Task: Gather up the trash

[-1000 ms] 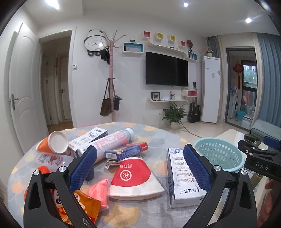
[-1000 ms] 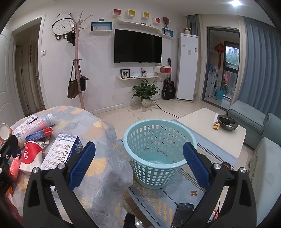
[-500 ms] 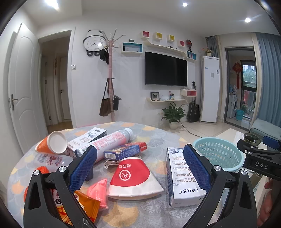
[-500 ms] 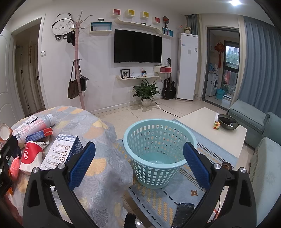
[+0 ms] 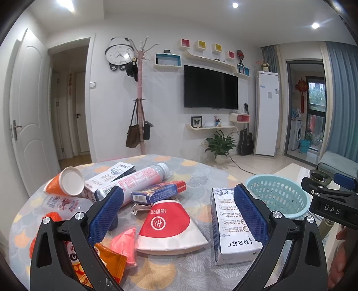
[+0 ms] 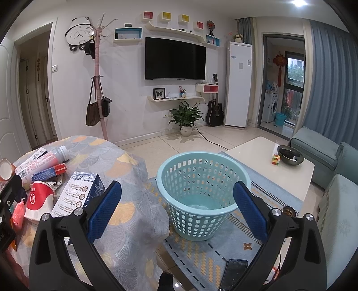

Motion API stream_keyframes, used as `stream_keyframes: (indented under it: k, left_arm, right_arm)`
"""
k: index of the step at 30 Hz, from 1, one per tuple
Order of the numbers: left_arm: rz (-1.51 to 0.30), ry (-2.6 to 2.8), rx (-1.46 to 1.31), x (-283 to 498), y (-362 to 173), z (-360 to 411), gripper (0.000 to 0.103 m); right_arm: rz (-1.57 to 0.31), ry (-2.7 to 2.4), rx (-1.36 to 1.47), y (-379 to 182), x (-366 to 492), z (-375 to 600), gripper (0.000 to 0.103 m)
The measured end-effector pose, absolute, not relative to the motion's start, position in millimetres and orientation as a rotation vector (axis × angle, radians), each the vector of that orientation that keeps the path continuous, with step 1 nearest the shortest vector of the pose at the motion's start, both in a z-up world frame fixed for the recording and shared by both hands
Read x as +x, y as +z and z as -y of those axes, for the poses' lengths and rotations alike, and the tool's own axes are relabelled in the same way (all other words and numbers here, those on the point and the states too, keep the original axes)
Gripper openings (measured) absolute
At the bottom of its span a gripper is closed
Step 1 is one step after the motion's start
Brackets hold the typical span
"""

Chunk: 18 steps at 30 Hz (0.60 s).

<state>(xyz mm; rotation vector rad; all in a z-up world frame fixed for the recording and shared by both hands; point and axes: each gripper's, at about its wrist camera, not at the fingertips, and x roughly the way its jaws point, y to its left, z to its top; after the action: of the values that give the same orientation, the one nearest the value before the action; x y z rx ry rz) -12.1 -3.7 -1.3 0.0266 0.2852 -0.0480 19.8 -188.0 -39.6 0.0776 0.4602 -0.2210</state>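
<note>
We face a white far wall (image 6: 125, 73) with a dark flat television (image 6: 175, 59) at its middle. Above it run a curved white shelf (image 6: 176, 29) and small coloured box shelves. To the left hang a panda clock (image 6: 78, 34) and a pink coat stand (image 6: 99, 73) bearing bags. Below the television sits a potted plant (image 6: 186, 116), with a black guitar (image 6: 214, 112) and a tall white cabinet (image 6: 238, 82) to its right. Pale tiles (image 6: 156, 154) cover the floor. Near right stands a white coffee table (image 6: 257, 161) beside a blue-grey sofa (image 6: 317, 156). Blue curtains (image 6: 329, 76) hang far right. Ceiling spotlights (image 5: 235, 5) shine, and a white door (image 5: 29, 112) stands left.
</note>
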Motion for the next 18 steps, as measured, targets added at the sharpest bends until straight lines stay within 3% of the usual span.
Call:
stream_keyframes:
  k: [11, 13, 18]
  left_arm:
    - [-0.295, -0.085, 0.030, -10.5, -3.1, 6.8, 0.096]
    - [-0.296, -0.089, 0.038, -10.3, -2.7, 8.5, 0.096]
    - [-0.341, -0.117, 0.008, -28.5, 2.5, 0.5, 0.096]
  right_arm:
    - [-0.459, -0.227, 0.084, -38.5, 18.3, 189.4, 0.095]
    - [-0.460, -0.239, 0.105, -37.1, 16.6, 192.0, 0.092]
    - [-0.471, -0.213, 0.113, -34.4, 13.7, 187.9, 0.072]
